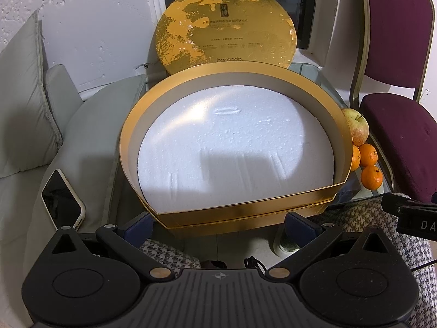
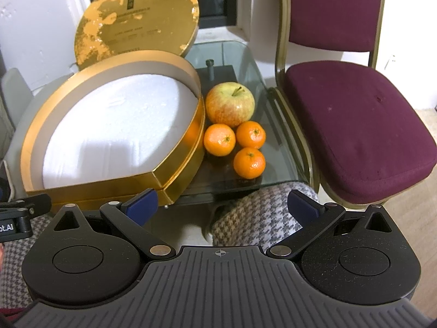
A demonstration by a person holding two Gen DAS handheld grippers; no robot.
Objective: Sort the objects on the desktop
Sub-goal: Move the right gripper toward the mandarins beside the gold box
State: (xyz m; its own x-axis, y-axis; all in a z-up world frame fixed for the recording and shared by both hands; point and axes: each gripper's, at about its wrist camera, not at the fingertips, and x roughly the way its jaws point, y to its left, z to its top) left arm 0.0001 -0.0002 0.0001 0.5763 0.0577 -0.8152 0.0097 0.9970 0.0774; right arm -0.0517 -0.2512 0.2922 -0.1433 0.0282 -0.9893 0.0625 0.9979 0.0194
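Both spread wide, gripping nothing: left gripper [image 1: 218, 225] facing gold box [image 1: 273, 207], right gripper [image 2: 221, 205] near apple [image 2: 230, 104], three oranges [image 2: 219, 139].

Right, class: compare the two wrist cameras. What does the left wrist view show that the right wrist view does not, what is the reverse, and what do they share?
Only the left wrist view: a dark-screened phone in a pale case on the grey cushion.

Only the right wrist view: all three small orange tangerines unobstructed, and the clear glass table.

Both: the open gold box with white foam, its round gold lid, the red-yellow apple, the maroon chair.
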